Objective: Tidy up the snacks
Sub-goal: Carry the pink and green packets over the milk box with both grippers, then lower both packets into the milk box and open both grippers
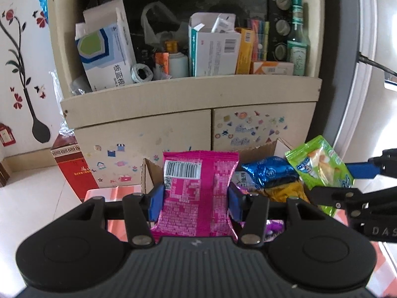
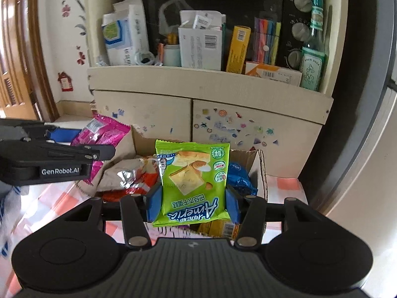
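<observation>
A green glass bottle [image 2: 312,49] stands beside the black oven [image 2: 297,24].

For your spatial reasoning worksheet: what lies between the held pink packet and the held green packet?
In the left wrist view, a blue foil packet and a yellow one lie between the pink packet and green packet.

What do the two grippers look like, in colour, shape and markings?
Both are matte black plastic. Each gripper, left and right, has a ribbed grey-black base, two round caps, angled link bars with silver rivets, and blue pads on the fingers. White lettering "GenRobot.AI" marks the left one's side, seen from the right wrist. No cables or sleeves show.
</observation>
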`<state>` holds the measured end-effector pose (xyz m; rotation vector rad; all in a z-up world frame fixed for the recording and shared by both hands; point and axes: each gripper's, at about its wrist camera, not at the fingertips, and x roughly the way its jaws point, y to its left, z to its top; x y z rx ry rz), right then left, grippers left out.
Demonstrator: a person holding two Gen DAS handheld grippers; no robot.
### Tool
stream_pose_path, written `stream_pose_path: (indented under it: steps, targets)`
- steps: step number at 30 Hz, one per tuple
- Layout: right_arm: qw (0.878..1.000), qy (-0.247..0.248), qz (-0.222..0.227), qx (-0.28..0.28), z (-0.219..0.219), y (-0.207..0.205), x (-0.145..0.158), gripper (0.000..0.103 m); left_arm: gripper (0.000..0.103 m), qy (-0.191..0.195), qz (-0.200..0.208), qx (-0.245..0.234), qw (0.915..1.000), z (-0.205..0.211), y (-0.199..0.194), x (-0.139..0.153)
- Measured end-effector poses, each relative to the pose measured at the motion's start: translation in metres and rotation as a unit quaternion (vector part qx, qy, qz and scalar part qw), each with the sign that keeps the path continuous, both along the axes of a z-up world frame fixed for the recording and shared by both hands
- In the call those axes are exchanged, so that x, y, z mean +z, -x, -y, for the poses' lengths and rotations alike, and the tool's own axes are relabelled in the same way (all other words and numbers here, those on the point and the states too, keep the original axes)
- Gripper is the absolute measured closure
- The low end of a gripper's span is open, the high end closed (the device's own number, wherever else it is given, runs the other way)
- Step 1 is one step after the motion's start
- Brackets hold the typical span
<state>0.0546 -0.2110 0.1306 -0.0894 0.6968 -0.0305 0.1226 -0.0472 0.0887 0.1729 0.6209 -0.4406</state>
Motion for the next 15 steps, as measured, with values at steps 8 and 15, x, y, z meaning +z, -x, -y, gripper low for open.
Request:
stream_pose_path:
  steps: [8, 15]
  targets:
    - [1.0, -0.013, 0.008, -0.023, 0.006, -0.03, -0.009, 0.044, 0.051, -0.008, -0.006, 0.002, 0.9999, 0.014, -0.033, -0.01]
    - [0.997, -0.028, 0.022, -0.075, 0.021, -0.051, -0.02, 0.019, 0.018, 0.001, -0.022, 0.024, 0.9995, 0.017, -0.049, -0.017]
